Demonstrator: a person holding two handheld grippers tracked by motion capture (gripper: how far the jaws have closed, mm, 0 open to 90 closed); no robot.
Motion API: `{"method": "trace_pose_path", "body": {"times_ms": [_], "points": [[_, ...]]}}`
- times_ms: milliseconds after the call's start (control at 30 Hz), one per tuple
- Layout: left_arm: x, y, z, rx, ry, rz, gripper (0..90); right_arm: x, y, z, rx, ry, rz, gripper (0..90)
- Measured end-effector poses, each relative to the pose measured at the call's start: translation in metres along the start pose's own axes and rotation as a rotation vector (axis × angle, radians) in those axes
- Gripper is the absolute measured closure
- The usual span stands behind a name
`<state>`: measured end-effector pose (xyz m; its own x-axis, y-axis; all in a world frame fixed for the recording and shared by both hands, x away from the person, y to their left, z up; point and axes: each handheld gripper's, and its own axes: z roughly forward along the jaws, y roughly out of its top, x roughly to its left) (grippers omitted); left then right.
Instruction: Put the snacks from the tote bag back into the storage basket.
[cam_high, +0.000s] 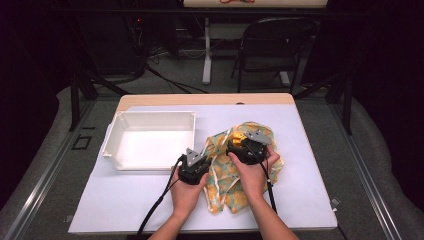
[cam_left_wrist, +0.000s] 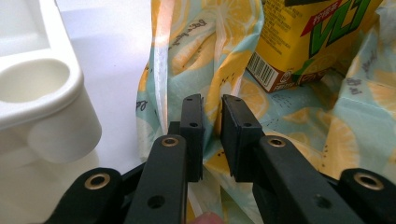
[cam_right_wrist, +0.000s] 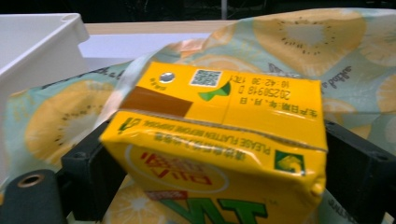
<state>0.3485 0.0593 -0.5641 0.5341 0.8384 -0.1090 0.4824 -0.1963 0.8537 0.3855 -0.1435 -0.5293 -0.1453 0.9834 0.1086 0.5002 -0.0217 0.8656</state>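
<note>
A fabric bag (cam_high: 235, 186) printed with lemon slices lies crumpled on the white table mat, right of centre. My left gripper (cam_high: 194, 167) sits at the bag's left edge. In its own view the jaws (cam_left_wrist: 212, 105) stand close together and pinch a raised fold of the bag (cam_left_wrist: 187, 42). My right gripper (cam_high: 247, 147) is over the middle of the bag. Its jaws clamp the two sides of a yellow lemon-tea carton (cam_right_wrist: 215, 116), which lies on its side amid the fabric (cam_right_wrist: 308, 32). The left gripper view has the same carton (cam_left_wrist: 308, 42) standing just beyond the pinched fold.
An empty white plastic bin (cam_high: 150, 137) stands on the mat left of the bag, and its rounded corner (cam_left_wrist: 42, 88) is close beside my left gripper. A wooden table edge (cam_high: 205, 99) runs along the back. A folding chair (cam_high: 272, 45) stands behind the table.
</note>
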Motion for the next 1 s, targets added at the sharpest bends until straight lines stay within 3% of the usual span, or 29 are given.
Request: {"method": "trace_pose_path", "body": {"times_ms": [100, 400, 500, 767, 1000], "points": [[0.0, 0.0, 0.0, 0.001, 0.001, 0.003, 79.1, -0.001, 0.0, 0.003, 0.002, 0.0, 0.008, 12.9], [0.0, 0.0, 0.0, 0.001, 0.0, 0.007, 78.6, 0.0, -0.001, -0.001, -0.018, 0.001, -0.044, 19.5], [-0.001, 0.0, 0.0, 0.001, 0.004, 0.009, 78.3, -0.002, -0.002, -0.004, -0.022, 0.021, -0.072, 20.8], [0.0, 0.0, 0.0, 0.005, 0.001, 0.007, 78.1, -0.006, -0.003, -0.009, -0.032, 0.067, -0.077, 22.2], [0.003, 0.001, -0.001, 0.004, -0.017, -0.02, 75.3, -0.008, 0.002, -0.019, -0.048, 0.106, -0.085, 23.1]]}}
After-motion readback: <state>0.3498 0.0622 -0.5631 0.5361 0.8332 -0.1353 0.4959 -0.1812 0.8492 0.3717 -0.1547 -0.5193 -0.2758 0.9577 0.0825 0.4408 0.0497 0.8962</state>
